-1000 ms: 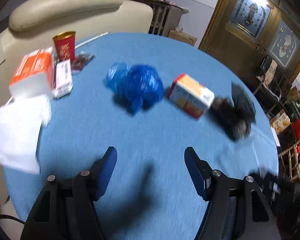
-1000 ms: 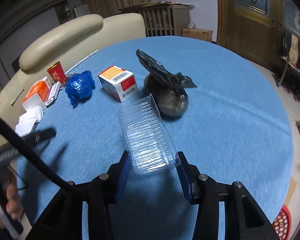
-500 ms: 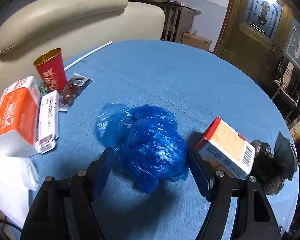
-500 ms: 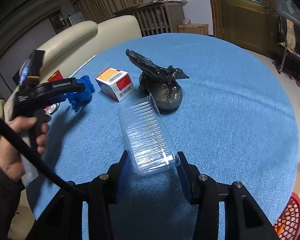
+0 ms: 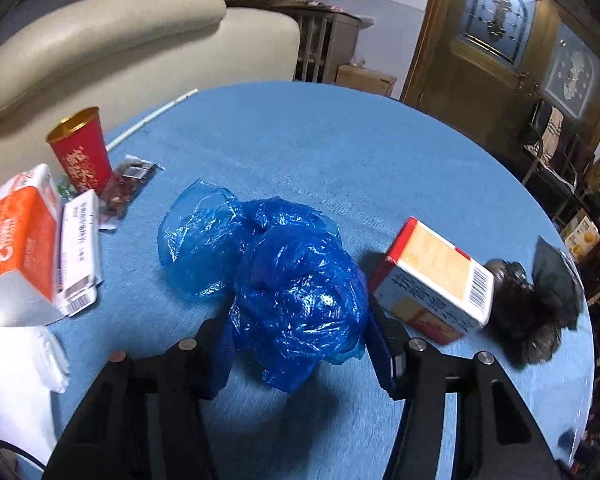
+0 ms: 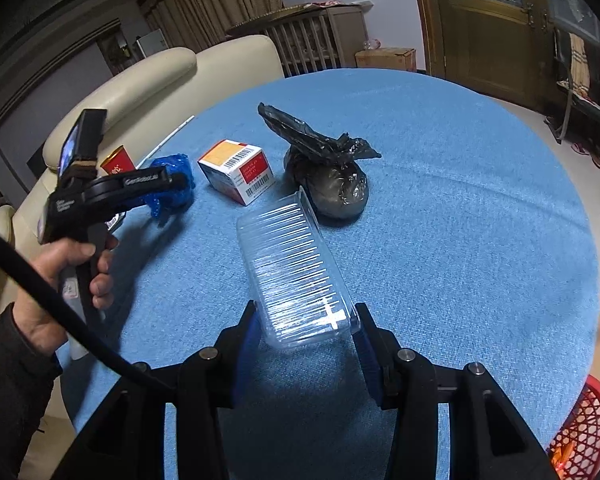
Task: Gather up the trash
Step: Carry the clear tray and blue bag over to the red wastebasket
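Note:
A crumpled blue plastic bag [image 5: 296,280] lies on the round blue table [image 5: 340,152]. My left gripper [image 5: 300,344] is open, its fingers on either side of the bag's near lump. It shows in the right wrist view [image 6: 172,184] over the same bag [image 6: 172,196]. My right gripper [image 6: 304,332] is shut on a clear ribbed plastic tray [image 6: 292,264], held above the table. A red and white carton [image 5: 436,280] and a tied black bag [image 5: 532,312] lie to the right.
A red paper cup [image 5: 82,152], a snack wrapper [image 5: 126,188], an orange tissue pack [image 5: 16,232], a white flat box [image 5: 80,252] and white tissues [image 5: 16,364] sit at the left. A cream sofa [image 5: 120,40] stands behind. A red basket [image 6: 580,424] is on the floor.
My left gripper moved forward over the table until its open fingers straddle the blue bag. My right gripper stayed still, holding the clear tray.

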`<state>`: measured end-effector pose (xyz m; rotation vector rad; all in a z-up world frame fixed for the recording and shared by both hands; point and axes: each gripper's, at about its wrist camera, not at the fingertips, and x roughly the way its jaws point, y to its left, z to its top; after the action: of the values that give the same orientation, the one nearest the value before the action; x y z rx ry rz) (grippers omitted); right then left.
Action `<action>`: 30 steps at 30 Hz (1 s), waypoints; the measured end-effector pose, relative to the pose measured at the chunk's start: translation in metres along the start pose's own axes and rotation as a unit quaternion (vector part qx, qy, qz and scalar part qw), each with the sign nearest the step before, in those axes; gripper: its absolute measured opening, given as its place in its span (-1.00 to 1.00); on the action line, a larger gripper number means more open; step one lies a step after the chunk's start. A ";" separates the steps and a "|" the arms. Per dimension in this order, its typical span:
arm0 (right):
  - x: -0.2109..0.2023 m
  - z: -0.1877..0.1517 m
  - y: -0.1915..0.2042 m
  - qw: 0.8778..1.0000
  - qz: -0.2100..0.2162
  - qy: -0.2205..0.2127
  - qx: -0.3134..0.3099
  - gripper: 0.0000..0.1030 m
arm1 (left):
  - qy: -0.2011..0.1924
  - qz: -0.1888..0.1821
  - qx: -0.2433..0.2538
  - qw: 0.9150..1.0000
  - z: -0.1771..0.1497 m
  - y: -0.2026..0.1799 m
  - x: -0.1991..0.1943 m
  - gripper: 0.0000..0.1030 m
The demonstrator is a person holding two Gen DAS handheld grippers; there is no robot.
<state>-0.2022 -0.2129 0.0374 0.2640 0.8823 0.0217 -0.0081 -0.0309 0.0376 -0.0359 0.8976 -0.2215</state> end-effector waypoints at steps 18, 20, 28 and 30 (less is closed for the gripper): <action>-0.047 -0.027 -0.009 0.999 -0.009 -0.028 0.041 -0.06 | -0.014 0.004 0.033 0.999 -0.064 -0.034 -0.079 0.14; -0.055 -0.030 -0.011 0.998 -0.010 -0.034 0.045 -0.06 | -0.016 0.001 0.037 0.999 -0.068 -0.041 -0.086 0.14; -0.081 -0.043 -0.025 0.996 -0.015 -0.051 0.067 -0.06 | -0.028 -0.010 0.060 0.998 -0.077 -0.071 -0.109 0.14; -0.086 -0.046 -0.029 0.996 -0.017 -0.055 0.072 -0.06 | -0.030 -0.013 0.067 0.997 -0.078 -0.078 -0.113 0.14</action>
<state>-0.2953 -0.2422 0.0681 0.3819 0.7803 -0.0884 -0.1506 -0.0785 0.0853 0.0703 0.8207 -0.3020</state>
